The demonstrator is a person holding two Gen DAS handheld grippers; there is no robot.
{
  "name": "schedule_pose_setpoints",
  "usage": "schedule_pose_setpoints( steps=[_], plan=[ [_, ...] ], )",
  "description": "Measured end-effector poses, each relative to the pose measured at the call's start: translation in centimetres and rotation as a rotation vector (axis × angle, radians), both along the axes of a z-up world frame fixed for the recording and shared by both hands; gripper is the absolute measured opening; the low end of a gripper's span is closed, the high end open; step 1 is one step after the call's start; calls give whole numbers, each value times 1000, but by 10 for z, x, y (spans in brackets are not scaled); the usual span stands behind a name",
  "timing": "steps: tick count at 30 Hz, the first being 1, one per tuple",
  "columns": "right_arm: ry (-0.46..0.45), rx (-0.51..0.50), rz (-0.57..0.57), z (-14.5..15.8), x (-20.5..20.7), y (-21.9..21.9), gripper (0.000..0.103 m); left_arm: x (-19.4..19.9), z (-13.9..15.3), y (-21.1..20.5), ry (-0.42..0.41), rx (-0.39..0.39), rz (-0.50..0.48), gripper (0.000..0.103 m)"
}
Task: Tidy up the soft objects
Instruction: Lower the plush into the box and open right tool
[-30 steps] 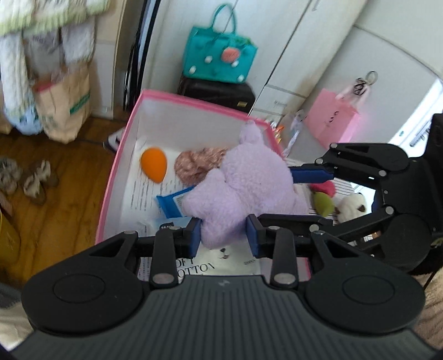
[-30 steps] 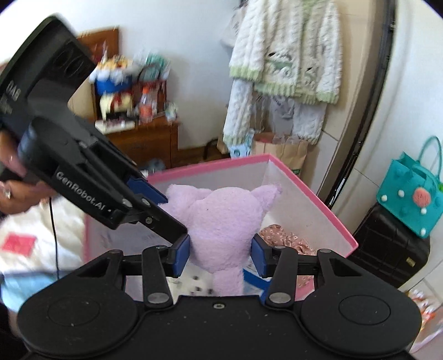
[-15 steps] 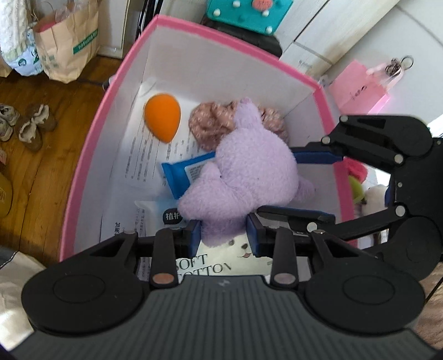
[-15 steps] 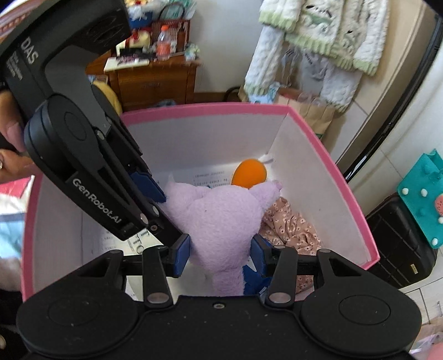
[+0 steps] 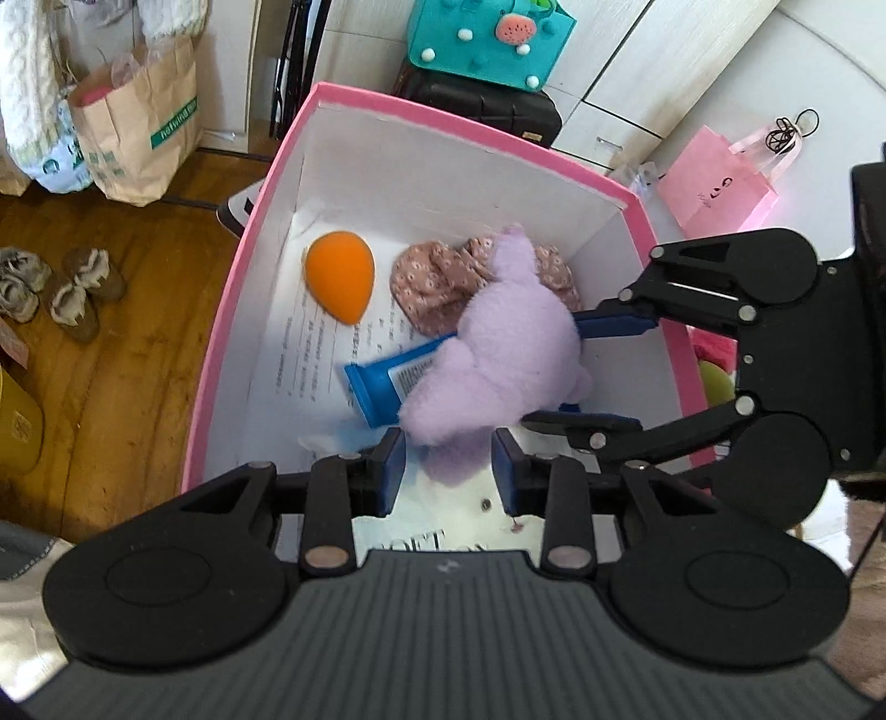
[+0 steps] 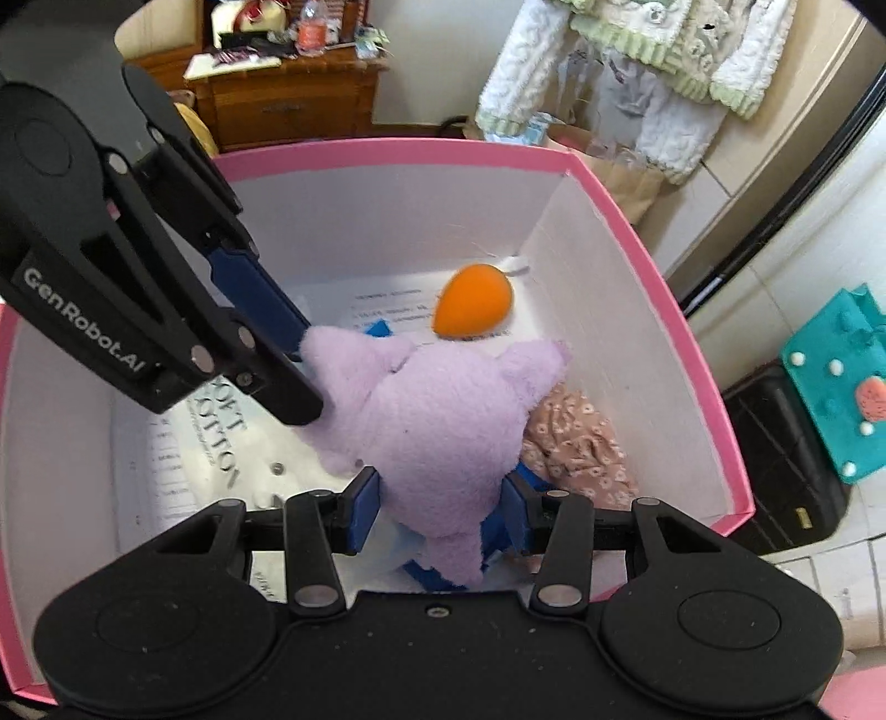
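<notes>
A lilac plush toy [image 5: 498,365] [image 6: 443,421] hangs low inside the pink box [image 5: 232,310] [image 6: 664,277]. My left gripper [image 5: 448,471] is shut on one limb of the plush; its fingers also show in the right wrist view [image 6: 260,310]. My right gripper [image 6: 440,498] is shut on another limb, and it shows in the left wrist view [image 5: 609,376]. Inside the box lie an orange sponge egg [image 5: 340,282] [image 6: 473,299], a floral pink cloth [image 5: 443,282] [image 6: 576,448] and a blue tube [image 5: 382,382].
Printed paper [image 5: 310,354] lines the box floor. A teal bag [image 5: 487,39] on a black case, a pink paper bag [image 5: 720,183], a brown paper bag [image 5: 138,127], shoes [image 5: 61,288] on the wooden floor, and hanging knitwear [image 6: 664,55] surround the box.
Both grippers have lowered the lilac plush from above the rim down into the box, toward the cloth and tube. Both grips on the plush are unchanged.
</notes>
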State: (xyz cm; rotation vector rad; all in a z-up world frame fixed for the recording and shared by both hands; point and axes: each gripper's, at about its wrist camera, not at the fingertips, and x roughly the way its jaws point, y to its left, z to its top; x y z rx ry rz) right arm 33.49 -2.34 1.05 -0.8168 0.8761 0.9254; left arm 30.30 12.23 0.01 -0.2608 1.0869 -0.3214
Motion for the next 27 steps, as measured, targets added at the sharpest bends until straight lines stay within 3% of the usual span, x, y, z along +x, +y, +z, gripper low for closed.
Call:
schedule_pose_setpoints(
  steps=[9, 19, 22, 27],
  plan=[
    [-90, -45, -69, 2, -3, -2, 53, 22, -10, -10, 26, -26, -13, 30],
    [-56, 228, -217, 43, -27, -38, 55, -7, 17, -13, -72, 47, 1, 31],
    [-64, 268, -253, 42, -41, -47, 55, -21, 26, -11, -101, 41, 3, 33],
    [-43, 339, -281, 48, -59, -57, 55, -47, 45, -16, -190, 104, -9, 38]
  ],
)
